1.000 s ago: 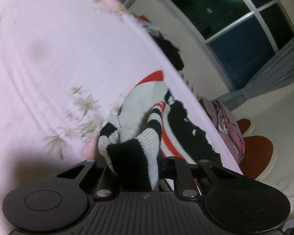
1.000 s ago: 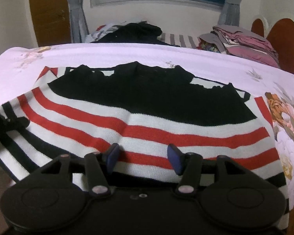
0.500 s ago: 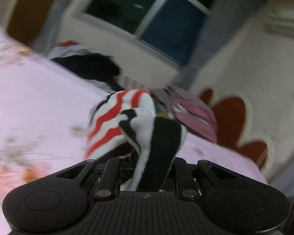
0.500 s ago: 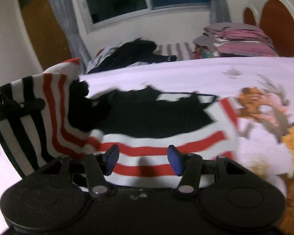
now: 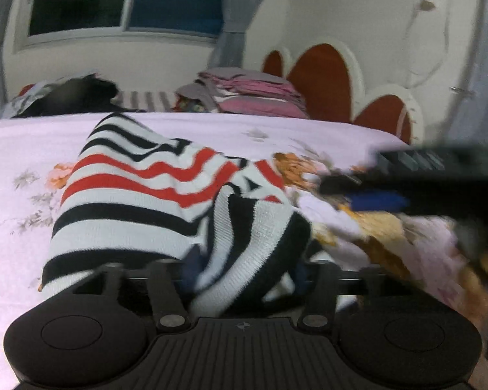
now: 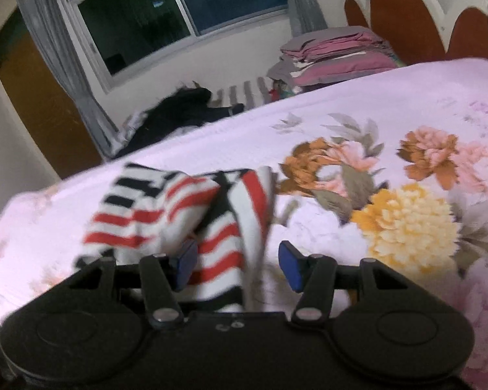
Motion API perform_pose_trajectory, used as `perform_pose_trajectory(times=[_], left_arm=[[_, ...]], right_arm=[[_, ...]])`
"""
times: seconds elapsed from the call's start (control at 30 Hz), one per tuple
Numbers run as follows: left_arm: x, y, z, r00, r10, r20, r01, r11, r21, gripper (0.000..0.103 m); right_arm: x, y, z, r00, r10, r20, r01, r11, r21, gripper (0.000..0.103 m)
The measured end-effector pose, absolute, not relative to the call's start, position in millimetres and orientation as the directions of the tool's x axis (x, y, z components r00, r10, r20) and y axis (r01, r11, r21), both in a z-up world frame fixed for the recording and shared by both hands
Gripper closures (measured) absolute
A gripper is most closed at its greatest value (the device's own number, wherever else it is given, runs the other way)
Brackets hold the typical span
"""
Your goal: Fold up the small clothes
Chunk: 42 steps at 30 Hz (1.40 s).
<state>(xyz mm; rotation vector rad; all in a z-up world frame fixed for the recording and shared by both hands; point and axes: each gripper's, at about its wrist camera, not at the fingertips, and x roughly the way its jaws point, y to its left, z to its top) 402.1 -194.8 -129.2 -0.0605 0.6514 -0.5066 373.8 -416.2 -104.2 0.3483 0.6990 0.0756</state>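
Observation:
A small knit sweater [image 5: 140,188] with black, white and red stripes lies bunched and folded over on the pink floral bedspread [image 5: 16,143]. My left gripper [image 5: 244,269] has a thick fold of the sweater between its blue-padded fingers, which stand fairly wide apart around it. My right gripper [image 6: 239,266] is open; the sweater [image 6: 166,208] lies under and just beyond its left fingertip. The right gripper also shows blurred at the right of the left wrist view [image 5: 406,182].
A stack of folded pink and grey linens [image 6: 335,55] and a heap of dark clothes [image 6: 179,110] lie at the far side of the bed. A red and white headboard [image 6: 406,16] stands at the right. A window [image 6: 166,9] with grey curtains is behind.
My left gripper has carried its side of the sweater up and over to the right, folding the flat sweater onto itself. My right gripper stayed open and swung toward the right.

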Motion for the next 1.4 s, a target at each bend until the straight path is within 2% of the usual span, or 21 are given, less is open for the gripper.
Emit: perform_pose_trajectory(times=[0.17,0.23,0.47,0.5,0.57,0.6,0.73,0.83,1.03,1.23,1.4], left_arm=[[374,-176,-106,0.667,-0.487,-0.564,0.473,0.862,-0.185,0.033],[361,-156,-101,0.691,-0.466,-0.552,0.453,0.875,-0.171,0.033],[360,-84,-91,0.790,-0.297,-0.537,0.258,0.955,-0.150,0.033],[362,-74,-91,0.794,-0.277,-0.542,0.228,0.961,-0.157,0.033],[364,-61,-94,0.801,-0.244,-0.547,0.180,0.969,-0.169,0.033],[365,-56,-96,0.805,-0.231,-0.547,0.163,0.972,-0.170,0.033],[370,-51,-99,0.808,-0.209,-0.551,0.130,0.975,-0.179,0.033],[379,-61,-104,0.804,-0.223,-0.552,0.141,0.972,-0.187,0.033],[394,-97,-109,0.793,-0.283,-0.540,0.211,0.958,-0.192,0.033],[403,-125,-120,0.747,-0.341,-0.571,0.263,0.940,-0.217,0.033],[412,-132,-129,0.710,-0.348,-0.612,0.259,0.937,-0.233,0.033]], right_arm=[[404,-397,-115,0.710,0.323,-0.626,-0.002,0.889,0.457,0.044],[412,-389,-121,0.687,0.340,-0.642,0.001,0.883,0.469,0.036],[439,-382,-155,0.614,0.421,-0.668,0.079,0.809,0.582,0.035],[441,-382,-158,0.616,0.417,-0.669,0.090,0.806,0.585,0.036],[441,-378,-159,0.629,0.403,-0.665,0.091,0.811,0.578,0.054],[443,-375,-159,0.631,0.385,-0.674,0.100,0.821,0.563,0.067],[443,-367,-154,0.655,0.371,-0.658,0.065,0.840,0.539,0.079],[437,-359,-136,0.715,0.307,-0.628,0.015,0.891,0.453,0.083],[414,-357,-100,0.809,0.184,-0.558,-0.068,0.973,0.222,0.084],[420,-393,-141,0.731,0.142,-0.668,0.052,0.964,0.262,0.084],[409,-396,-143,0.741,0.111,-0.663,0.089,0.962,0.260,0.083]])
